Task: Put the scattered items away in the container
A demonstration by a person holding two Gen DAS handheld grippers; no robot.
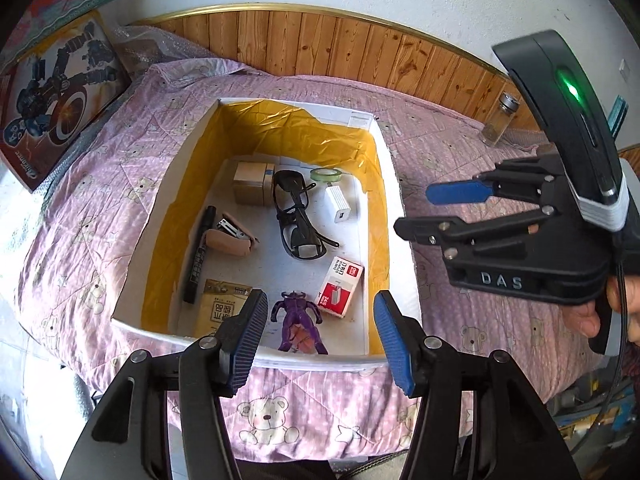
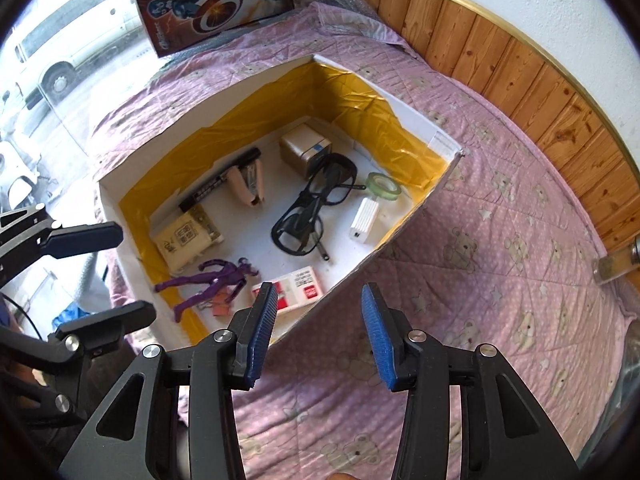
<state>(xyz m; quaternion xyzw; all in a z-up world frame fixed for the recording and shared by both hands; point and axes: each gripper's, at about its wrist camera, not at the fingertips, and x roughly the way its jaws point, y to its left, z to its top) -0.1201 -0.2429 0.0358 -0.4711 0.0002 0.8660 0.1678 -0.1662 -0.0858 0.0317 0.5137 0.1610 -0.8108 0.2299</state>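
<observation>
Left gripper (image 1: 320,344) at bottom centre of the left wrist view, jaws apart, nothing between them, over the near rim of the white box (image 1: 394,184) with yellow lining. Right gripper (image 2: 318,338) at bottom centre of its own view, jaws apart and empty, over the pink bear-print quilt (image 2: 500,264) just beside the box corner.

Inside the box: purple action figure (image 1: 298,322) at the near wall, red-and-white staple box (image 1: 340,286) to its right, black glasses (image 1: 298,216) mid-floor, white charger (image 1: 338,204), tape roll (image 1: 326,175), cardboard cube (image 1: 252,183), pink stapler (image 1: 232,236), black marker (image 1: 200,254), tan packet (image 1: 222,308).

Glass jar (image 1: 500,118) stands on the quilt at upper right, well apart from the box.
</observation>
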